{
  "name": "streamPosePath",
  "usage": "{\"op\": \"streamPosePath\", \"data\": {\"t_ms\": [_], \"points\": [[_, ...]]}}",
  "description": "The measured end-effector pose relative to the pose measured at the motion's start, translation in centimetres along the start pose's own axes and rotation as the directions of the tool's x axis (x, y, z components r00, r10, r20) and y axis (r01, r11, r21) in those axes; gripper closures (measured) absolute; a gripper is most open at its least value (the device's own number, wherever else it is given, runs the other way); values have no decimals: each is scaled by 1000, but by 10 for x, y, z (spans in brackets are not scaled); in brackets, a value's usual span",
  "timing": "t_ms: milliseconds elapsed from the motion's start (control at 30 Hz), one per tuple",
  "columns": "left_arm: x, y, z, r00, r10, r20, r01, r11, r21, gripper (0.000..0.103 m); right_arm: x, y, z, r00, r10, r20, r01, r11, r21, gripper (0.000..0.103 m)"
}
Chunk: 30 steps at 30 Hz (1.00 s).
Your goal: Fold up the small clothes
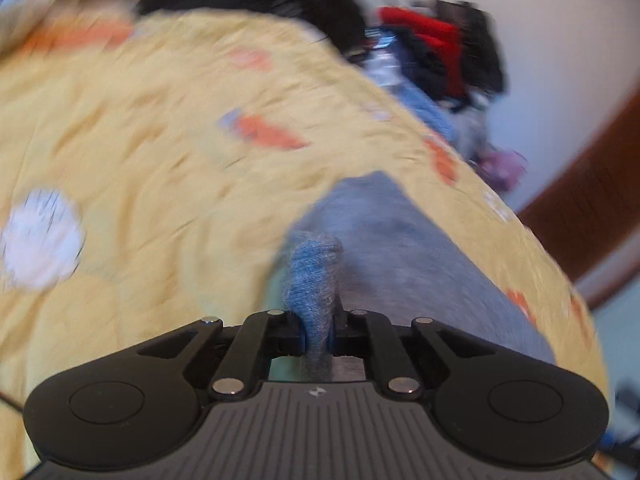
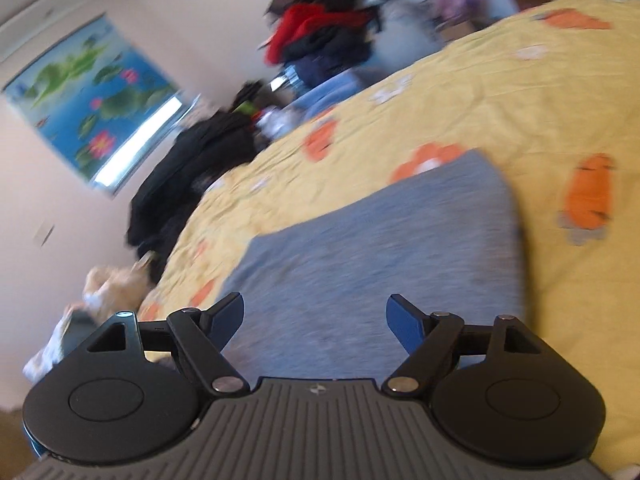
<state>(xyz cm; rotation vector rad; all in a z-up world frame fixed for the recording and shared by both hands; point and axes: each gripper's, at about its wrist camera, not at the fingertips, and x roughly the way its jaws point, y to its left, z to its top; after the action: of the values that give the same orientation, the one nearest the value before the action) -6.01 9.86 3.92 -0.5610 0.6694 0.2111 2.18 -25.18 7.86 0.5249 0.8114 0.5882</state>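
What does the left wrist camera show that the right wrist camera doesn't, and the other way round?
Only the left wrist view shows the left gripper shut on a bunched fold of the grey garment, and a white round patch on the bedspread. Only the right wrist view shows the right gripper open with nothing between its blue pads, the garment lying flat, and a lotus picture on the wall. Both show the yellow bedspread with orange prints and the pile of dark and red clothes beyond it.
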Motion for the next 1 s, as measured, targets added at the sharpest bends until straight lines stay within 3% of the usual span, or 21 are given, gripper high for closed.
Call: {"op": "streamPosePath", "data": {"t_ms": [33, 100, 167, 367, 533, 700, 733, 800, 833, 1000], "points": [[-3, -18, -5, 1000, -26, 11, 24, 995, 100, 94, 9, 7, 6, 999, 20, -36, -20, 1000, -12, 22], [-6, -56, -26, 998, -59, 28, 47, 949, 311, 94, 32, 15, 19, 993, 57, -105, -58, 998, -15, 22], [-7, -75, -45, 996, -87, 25, 68, 907, 415, 94, 58, 21, 33, 980, 95, -174, -94, 996, 12, 22], [-4, -80, -60, 996, -87, 13, 69, 864, 499, 95, 136, 45, 49, 920, 217, -326, -197, 976, 94, 22], [-3, -81, -65, 997, -82, 3, 69, 847, 527, 95, 192, 78, 59, 914, 112, -390, -146, 988, -57, 22], [-4, -87, -75, 996, -86, -13, 78, 822, 564, 95, 238, 94, 62, 885, 39, -463, -118, 983, -142, 25], [-4, -88, -76, 996, -87, -17, 81, 817, 571, 95, 242, 98, 60, 882, 27, -470, -124, 977, -176, 28], [-4, -91, -78, 996, -86, -19, 81, 811, 579, 95, 243, 104, 57, 888, 15, -459, -149, 955, -258, 57], [-4, -92, -78, 996, -83, -21, 80, 813, 577, 95, 244, 106, 55, 888, 2, -460, -156, 942, -298, 84], [2, -97, -74, 997, -65, -42, 77, 820, 568, 96, 220, 84, 65, 919, 7, -393, -143, 937, -318, 84]]}}
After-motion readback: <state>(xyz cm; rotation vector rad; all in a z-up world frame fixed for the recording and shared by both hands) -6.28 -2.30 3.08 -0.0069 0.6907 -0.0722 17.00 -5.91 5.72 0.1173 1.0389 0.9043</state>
